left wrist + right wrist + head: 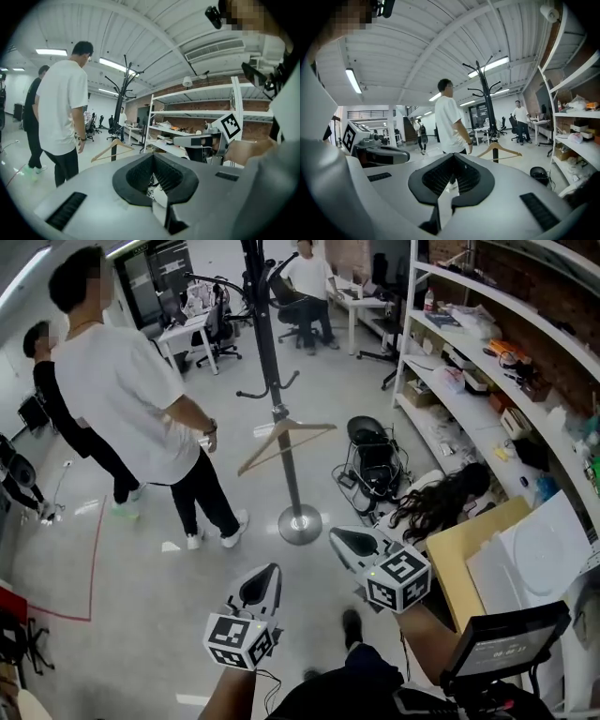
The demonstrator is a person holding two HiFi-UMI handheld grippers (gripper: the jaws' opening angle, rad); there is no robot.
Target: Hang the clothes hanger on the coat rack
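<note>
- Two grippers are held out low in front of the person wearing the camera. The left gripper [263, 583] and the right gripper [349, 542] sit side by side, a little apart, and each has a marker cube on its back.
- Both have their jaws pressed together with nothing between them, so neither one carries anything.
- Ahead of them, across grey floor [309, 573], stands the coat rack [270, 352]. It is a tall black pole with curved hooks, set on a round metal base.
- One wooden hanger [286, 439] hangs low on the rack, with its hook caught right beside the pole. Its bar is tilted, and the end on the left sits lower than the other.
- Judging by that, the hanger is already on the rack and the hanging looks done. With both grippers empty and well back from it, little seems left to do. Whether it is meant for a higher hook cannot be told.
- A person in a white T-shirt [127, 390] stands just left of the rack, turned away from the grippers. A second person in black [52, 395] is behind them, and a third [307, 282] is by the desks at the far end.
- Right of the rack's base, a black basket [372, 457] tangled with cables sits on the floor, with a dark stringy bundle [441, 498] near it.
- White shelves [469, 338] crowded with boxes run along the right wall.
- Nothing lies on the floor between the grippers and the rack. The standing person and the cables are the nearest things that could be bumped.
</note>
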